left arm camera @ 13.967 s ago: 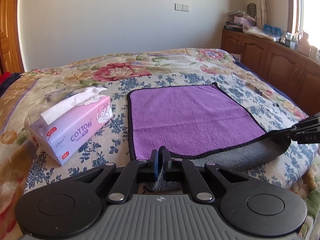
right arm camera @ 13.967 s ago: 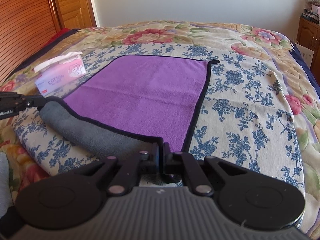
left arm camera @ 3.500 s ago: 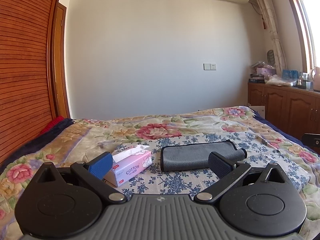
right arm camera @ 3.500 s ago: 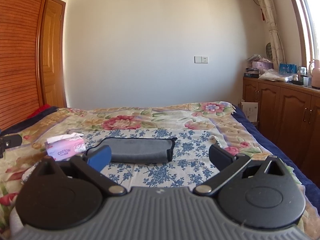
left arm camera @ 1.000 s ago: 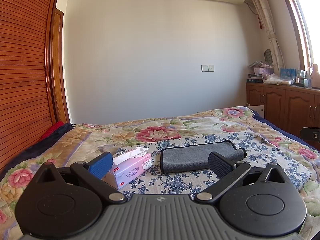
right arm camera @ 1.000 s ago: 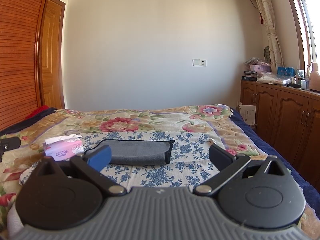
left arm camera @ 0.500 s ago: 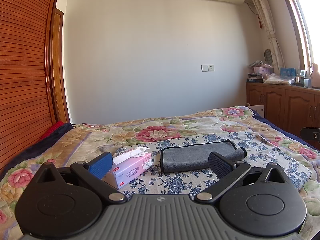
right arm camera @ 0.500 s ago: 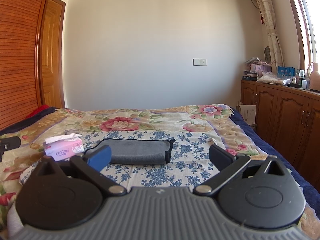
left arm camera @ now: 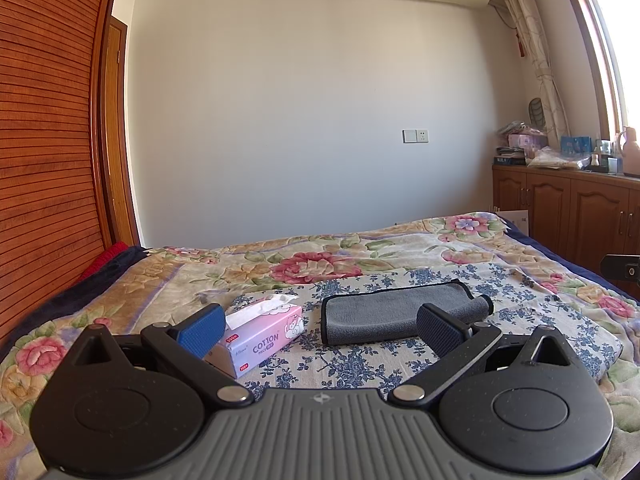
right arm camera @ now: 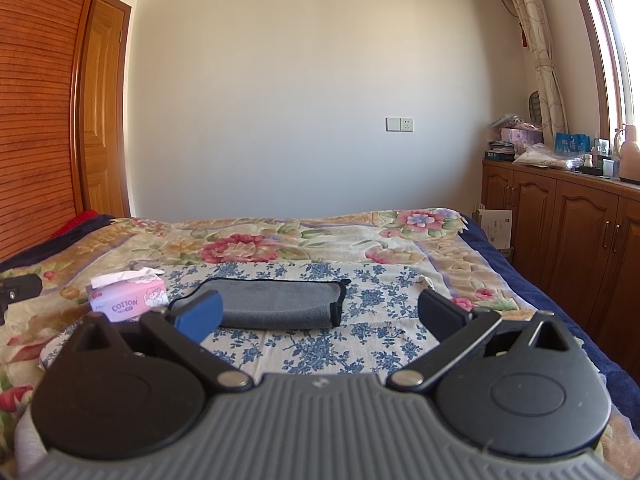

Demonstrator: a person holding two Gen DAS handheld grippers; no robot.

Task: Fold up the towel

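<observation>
In the lower centre of both views, a grey towel [left arm camera: 400,314] lay folded into a narrow flat bundle on a floral bedspread [left arm camera: 360,256]. A pink tissue pack [left arm camera: 262,334] sat just to its left. The left gripper [left arm camera: 320,326] and the right gripper [right arm camera: 320,314] were both spread wide, holding nothing, and raised well apart from the cloth, probably because the folding looked finished and the towel needed no further hold.
</observation>
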